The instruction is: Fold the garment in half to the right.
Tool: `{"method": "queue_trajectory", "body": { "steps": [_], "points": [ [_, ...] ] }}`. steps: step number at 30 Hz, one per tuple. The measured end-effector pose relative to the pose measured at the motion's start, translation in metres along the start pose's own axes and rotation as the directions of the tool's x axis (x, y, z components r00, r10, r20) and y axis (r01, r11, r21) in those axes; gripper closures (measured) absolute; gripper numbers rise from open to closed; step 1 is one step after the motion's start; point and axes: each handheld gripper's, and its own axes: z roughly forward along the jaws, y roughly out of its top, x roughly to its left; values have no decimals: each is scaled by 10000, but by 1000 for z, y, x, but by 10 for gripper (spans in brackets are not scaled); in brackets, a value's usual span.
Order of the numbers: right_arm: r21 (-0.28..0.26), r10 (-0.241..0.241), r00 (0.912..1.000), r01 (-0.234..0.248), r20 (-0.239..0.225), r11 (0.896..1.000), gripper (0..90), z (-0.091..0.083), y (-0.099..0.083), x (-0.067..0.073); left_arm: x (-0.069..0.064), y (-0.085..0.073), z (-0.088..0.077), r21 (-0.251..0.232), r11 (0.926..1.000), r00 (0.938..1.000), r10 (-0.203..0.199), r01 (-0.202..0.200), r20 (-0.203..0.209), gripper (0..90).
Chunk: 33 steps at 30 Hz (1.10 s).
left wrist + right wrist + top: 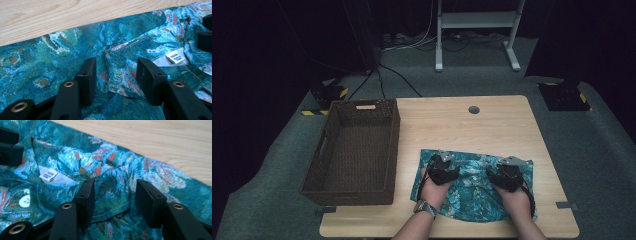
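A big brown woven basket (354,150) with tall sides sits on the left part of the pale wooden table (492,120). Just to the right of the basket lies a blue-green patterned cloth shirt (474,172), spread flat near the person's edge of the table. Its long side runs left to right.

Both claws rest on the shirt, pointing away from the person. The left gripper (442,167) is on the side nearer the basket. In the left gripper view, a fold of the shirt (117,75) lies between its two black jaws. The jaws stand apart with gaps beside the fold, so this claw is not pinching yet. A small white label (175,57) shows to the right, inside the collar.

The right gripper (510,170) is farther from the basket. In the right gripper view, a flap of the shirt (110,192) lies between its jaws. The left jaw is right at the cloth and the right jaw is off it, so this claw is loose too. A white button (24,201) shows to the left.

The collar lies between the two claws, so each hand is near its own side of it. I think the next move is to squeeze both claws on the cloth.
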Motion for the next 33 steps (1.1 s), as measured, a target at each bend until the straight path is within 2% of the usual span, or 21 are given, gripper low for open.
{"method": "queue_trajectory", "body": {
  "steps": [2, 3, 7, 13, 18, 21, 24, 27, 28, 30, 33],
  "points": [
    [-67, 121, 9998, -122, -149, 9999, 551, 0, -1, -1, 1, 0, 0, 25, 10000, 9998, -70, 70, 160, 585],
    [-73, 15, 9998, -17, -201, 10000, 573, 1, -1, -1, 1, 0, 0, 35, 9999, 9996, -107, 106, 254, 620],
    [-47, 2, 9995, -3, -317, 10000, 642, 3, 2, -2, -1, 0, 0, 85, 10000, 9999, 16, -17, 155, 680],
    [-213, 174, 9993, -181, -325, 9996, 682, 11, 8, -10, 5, 3, 5, -114, 9998, 9998, -183, 185, 127, 747],
    [-267, -8, 9999, 4, -137, 9996, 732, 20, 16, -11, 7, 9, 12, -232, 9995, 9997, -228, 229, 18, 785],
    [-365, -160, 9999, 162, 56, 9992, 773, 24, 19, -11, 7, 12, 14, -214, 9997, 9999, -121, 122, 36, 833],
    [-227, -572, 9973, 583, 460, 9980, 835, 28, 26, -8, 7, 19, 17, -127, 9997, 9998, -196, 196, 13, 846],
    [-434, -746, 9954, 773, 601, 9961, 838, 22, 29, -7, 6, 23, 12, -238, 9997, 9999, -108, 108, 22, 848],
    [-606, -809, 9948, 846, 618, 9946, 837, 16, 29, -6, 3, 27, 2, -519, 9986, 9999, 76, -71, 87, 848],
    [-877, -918, 9939, 970, 610, 9914, 836, 6, 28, -4, -1, 30, -7, -722, 9970, 9995, 272, -262, 126, 846],
    [-1343, -1093, 9920, 1170, 635, 9840, 835, -10, 26, -1, -7, 30, -21, -1044, 9939, 9991, 387, -365, 194, 846]
  ]
}}
